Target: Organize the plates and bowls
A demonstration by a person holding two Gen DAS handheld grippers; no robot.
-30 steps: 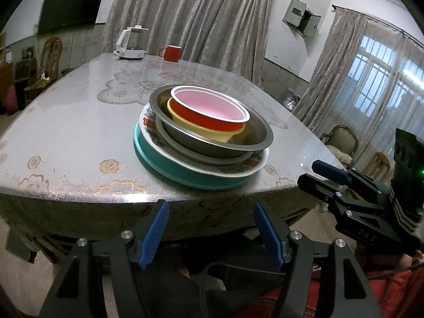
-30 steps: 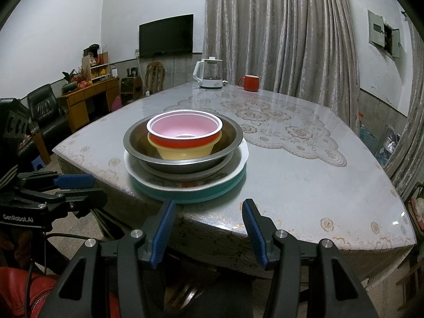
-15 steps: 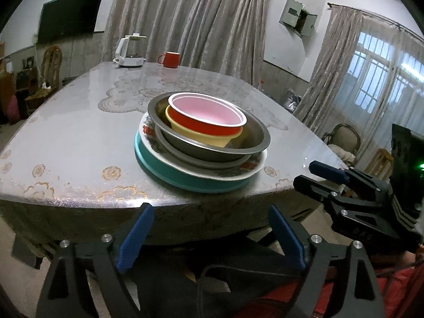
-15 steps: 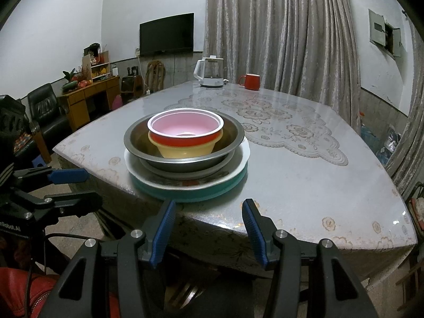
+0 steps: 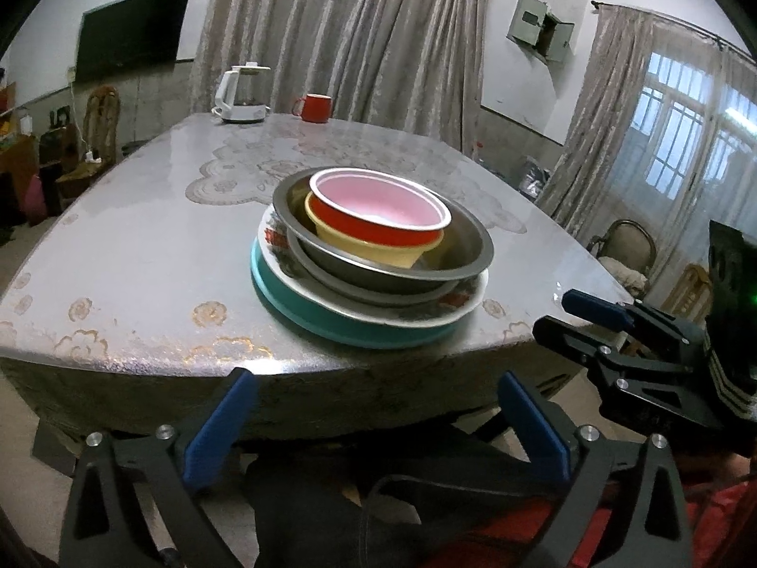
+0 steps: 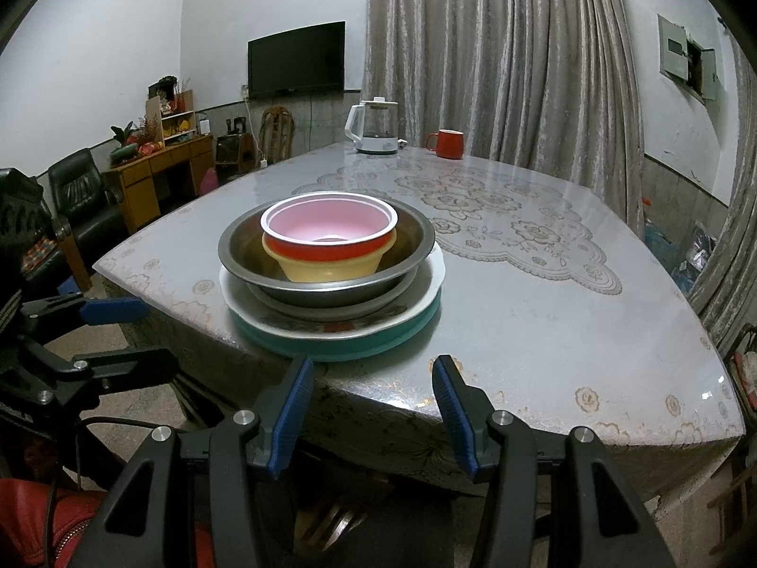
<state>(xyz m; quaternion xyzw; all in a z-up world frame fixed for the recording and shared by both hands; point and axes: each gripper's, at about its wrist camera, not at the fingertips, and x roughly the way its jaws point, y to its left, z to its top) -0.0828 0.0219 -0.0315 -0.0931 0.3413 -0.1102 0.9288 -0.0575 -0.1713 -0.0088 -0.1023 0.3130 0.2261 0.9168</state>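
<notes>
Heavy grey-beige pleated curtains (image 6: 501, 47) hung behind a glossy lace-patterned table (image 6: 544, 293), beside a black wall-mounted television (image 6: 296, 59); a black leather armchair (image 6: 83, 199), a wooden desk (image 6: 161, 165) and a daylit paned window (image 5: 686, 142) lined the white-walled room.

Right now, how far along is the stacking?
Looks done: red bowl in yellow bowl, inside the metal bowl, on white plate and teal plate. Nothing in hand: left gripper and right gripper are open, off the table. I see nothing left loose.
</notes>
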